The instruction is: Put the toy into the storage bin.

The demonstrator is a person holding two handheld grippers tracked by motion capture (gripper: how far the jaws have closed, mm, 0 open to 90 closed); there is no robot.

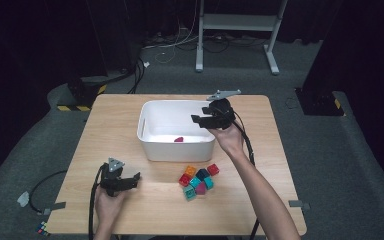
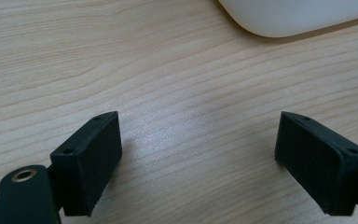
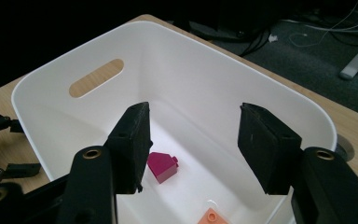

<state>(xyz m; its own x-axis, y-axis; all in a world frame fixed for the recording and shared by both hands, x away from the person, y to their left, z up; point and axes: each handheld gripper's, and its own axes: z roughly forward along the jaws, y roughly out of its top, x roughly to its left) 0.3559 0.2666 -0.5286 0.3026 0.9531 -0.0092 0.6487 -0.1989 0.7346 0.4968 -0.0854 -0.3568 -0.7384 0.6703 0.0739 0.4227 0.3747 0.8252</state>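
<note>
White bin (image 1: 152,150) has a pink brick (image 3: 163,166) under the spread, empty right tongs (image 3: 193,140) (left tongs (image 2: 198,154) spread too), so next grab a brick from the pile (image 1: 198,181) near the table's front edge.

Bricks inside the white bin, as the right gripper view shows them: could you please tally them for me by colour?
Magenta brick: 1
Orange brick: 1
Total: 2, both lying on the floor of the white bin.
</note>
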